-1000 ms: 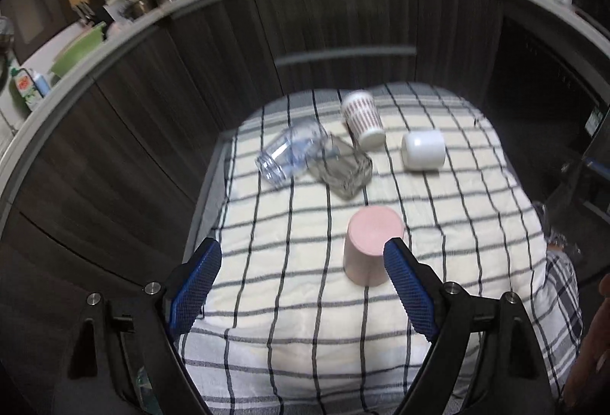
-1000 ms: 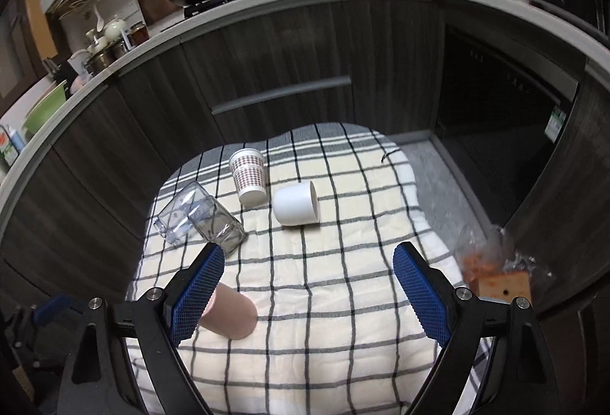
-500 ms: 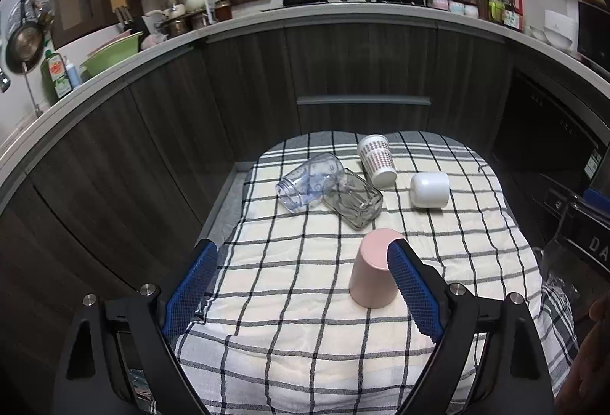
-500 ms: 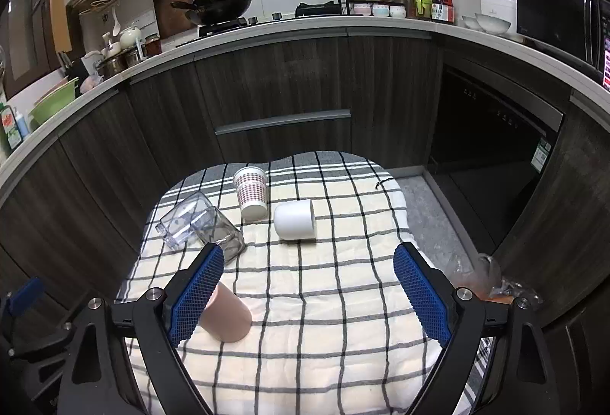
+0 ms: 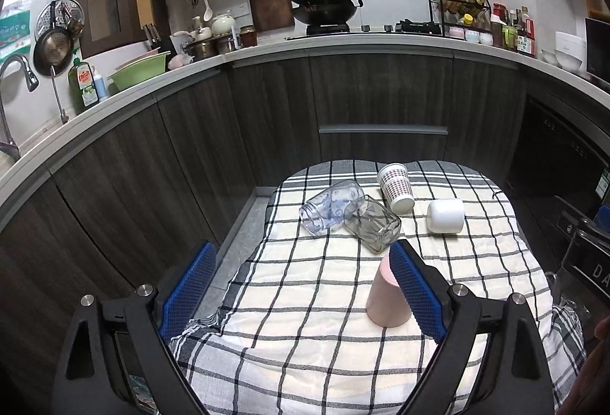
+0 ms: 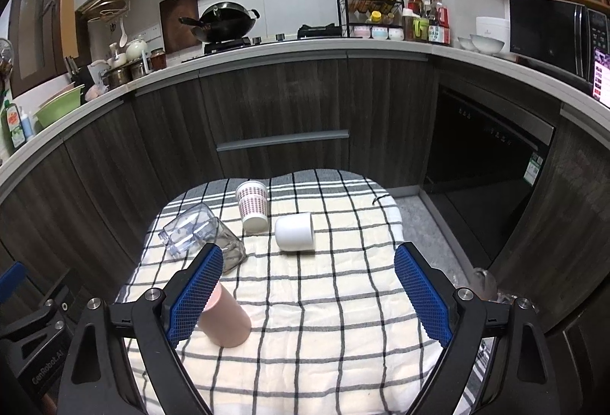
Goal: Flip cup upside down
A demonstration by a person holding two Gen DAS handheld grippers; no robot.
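A pink cup [image 5: 385, 300] stands upside down on the checked cloth [image 5: 305, 300], partly behind my left gripper's right finger; it also shows in the right wrist view [image 6: 225, 319]. My left gripper [image 5: 303, 293] is open and empty, raised above the cloth's near left. My right gripper [image 6: 307, 293] is open and empty above the cloth's near middle. A white cup [image 6: 295, 234] lies on its side. A patterned paper cup [image 6: 252, 207] stands upside down behind it. Two clear glass cups [image 5: 331, 211] [image 5: 371, 228] lie on their sides, touching.
Dark kitchen cabinets [image 6: 282, 110] curve around behind the cloth, with a worktop [image 6: 305, 47] carrying a wok, jars and bowls. A dark oven front [image 6: 488, 163] is at the right. The left gripper's body [image 6: 34, 338] shows at the lower left of the right wrist view.
Both grippers have risen and tilted up, so more of the kitchen shows. The cups have not moved. Both grippers stay open.
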